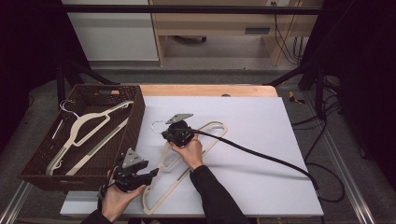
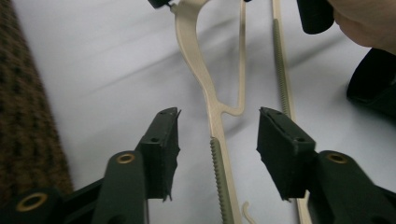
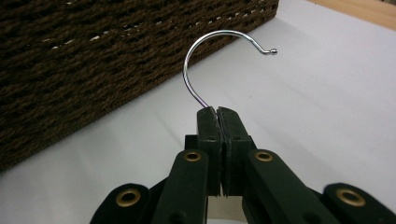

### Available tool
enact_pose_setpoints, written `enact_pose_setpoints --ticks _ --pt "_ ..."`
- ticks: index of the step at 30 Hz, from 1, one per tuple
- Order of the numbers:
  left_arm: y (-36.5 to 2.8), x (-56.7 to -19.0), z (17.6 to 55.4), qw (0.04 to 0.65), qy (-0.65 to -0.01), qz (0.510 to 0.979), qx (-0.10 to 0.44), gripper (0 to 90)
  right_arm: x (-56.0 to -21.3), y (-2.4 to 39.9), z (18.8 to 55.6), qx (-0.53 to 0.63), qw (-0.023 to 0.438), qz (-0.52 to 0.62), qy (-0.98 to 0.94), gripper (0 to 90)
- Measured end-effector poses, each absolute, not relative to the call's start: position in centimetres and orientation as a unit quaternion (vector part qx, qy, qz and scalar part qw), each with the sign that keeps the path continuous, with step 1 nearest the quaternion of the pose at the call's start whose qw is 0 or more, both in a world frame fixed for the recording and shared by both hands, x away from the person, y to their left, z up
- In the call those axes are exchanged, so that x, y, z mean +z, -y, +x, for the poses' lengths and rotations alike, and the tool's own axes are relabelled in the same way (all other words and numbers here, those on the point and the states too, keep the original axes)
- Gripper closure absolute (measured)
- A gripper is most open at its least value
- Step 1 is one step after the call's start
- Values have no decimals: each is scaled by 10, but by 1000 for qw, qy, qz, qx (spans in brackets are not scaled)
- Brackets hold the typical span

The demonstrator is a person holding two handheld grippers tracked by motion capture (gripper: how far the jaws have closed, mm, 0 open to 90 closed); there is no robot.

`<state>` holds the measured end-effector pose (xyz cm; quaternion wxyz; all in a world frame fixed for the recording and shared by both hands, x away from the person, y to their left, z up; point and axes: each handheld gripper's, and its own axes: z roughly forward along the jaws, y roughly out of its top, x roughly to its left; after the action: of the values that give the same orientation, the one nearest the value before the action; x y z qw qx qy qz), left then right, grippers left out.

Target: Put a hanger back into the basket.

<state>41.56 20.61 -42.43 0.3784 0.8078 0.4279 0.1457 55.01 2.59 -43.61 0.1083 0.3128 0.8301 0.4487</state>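
While the right gripper has its two jaws pressed together on the stem of the metal hook, the left gripper stands parted, its pads clear of the ribbed bar of the cream hanger that runs up between them. No earlier picture bears on that gap; the bar simply lies in it untouched. In the high view the right gripper sits at the centre of the frame and the left gripper at lower left, each held in one hand, two grippers in all. One cream hanger lies flat on the white board, its hook end toward the upper left beside the basket, its long bar slanting from lower left to upper right. One brown woven basket stands at the left of the frame, touching the board's edge, and holds two more pale hangers lying roughly along its length.
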Motion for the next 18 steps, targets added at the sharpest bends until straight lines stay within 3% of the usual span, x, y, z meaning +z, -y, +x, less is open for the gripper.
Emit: enact_pose_setpoints --ticks 7,18 --pt "-198 -431 440 383 -421 811 133 445 -429 -21 543 461 111 303 -827 891" --pt "-186 -440 463 402 -428 803 97 602 -421 -11 534 479 114 291 -820 890"
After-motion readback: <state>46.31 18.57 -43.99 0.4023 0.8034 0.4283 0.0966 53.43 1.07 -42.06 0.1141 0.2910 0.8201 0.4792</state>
